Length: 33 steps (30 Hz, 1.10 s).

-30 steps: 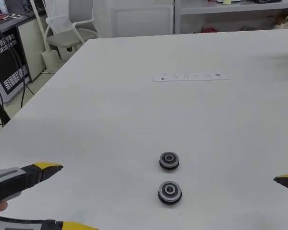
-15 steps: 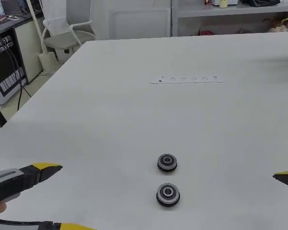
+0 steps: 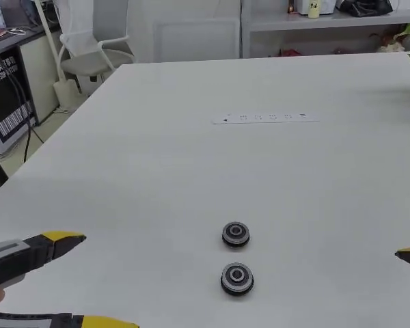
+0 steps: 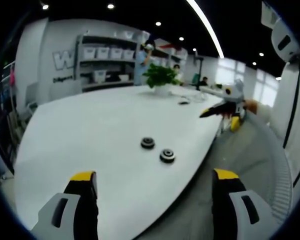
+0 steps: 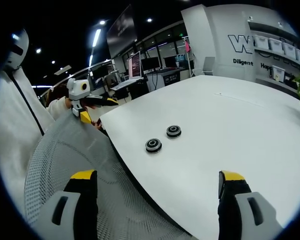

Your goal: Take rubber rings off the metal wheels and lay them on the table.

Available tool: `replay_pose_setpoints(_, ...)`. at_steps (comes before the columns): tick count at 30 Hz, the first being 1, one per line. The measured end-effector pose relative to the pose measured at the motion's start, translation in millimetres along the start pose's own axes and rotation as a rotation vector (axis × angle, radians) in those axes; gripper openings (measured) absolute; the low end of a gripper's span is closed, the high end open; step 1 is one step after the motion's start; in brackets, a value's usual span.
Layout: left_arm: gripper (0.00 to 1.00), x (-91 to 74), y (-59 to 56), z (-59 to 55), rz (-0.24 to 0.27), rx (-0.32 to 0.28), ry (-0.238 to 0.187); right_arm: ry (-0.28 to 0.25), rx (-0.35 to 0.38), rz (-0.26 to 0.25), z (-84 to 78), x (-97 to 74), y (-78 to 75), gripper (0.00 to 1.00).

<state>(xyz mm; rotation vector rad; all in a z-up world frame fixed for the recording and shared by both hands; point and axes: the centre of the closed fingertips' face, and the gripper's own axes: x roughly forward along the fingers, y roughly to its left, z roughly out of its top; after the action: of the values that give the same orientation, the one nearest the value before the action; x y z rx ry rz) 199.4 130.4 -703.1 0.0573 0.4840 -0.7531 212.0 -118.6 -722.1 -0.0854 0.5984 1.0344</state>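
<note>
Wheels on table; left tongs, right tongs spread wide, empty.

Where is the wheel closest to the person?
In the head view, the nearer wheel lies low and central on the white table, just below the second wheel, not touching it.

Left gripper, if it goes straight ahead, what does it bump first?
Likely the nearer metal wheel, lying almost dead ahead of the open left gripper on the table. Height is unclear, so it might pass over.
</note>
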Motion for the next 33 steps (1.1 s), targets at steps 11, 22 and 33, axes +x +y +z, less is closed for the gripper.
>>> replay_pose_setpoints(11, 0.98, 0.9, -2.4, 2.4, -0.009, 0.010, 0.009, -0.006, 0.007, -0.004, 0.3, 0.6, -1.6, 0.97)
replay_pose_setpoints(22, 0.97, 5.9, 2.1, 2.6, -0.019, 0.010, 0.010, -0.009, 0.018, -0.004, 1.6, 2.2, -5.3, 0.96)
replay_pose_setpoints(33, 0.96, 7.9, 0.9, 18.6, -0.026, 0.036, -0.009, -0.034, 0.000, -0.001, 19.9, 4.7, -12.2, 0.96)
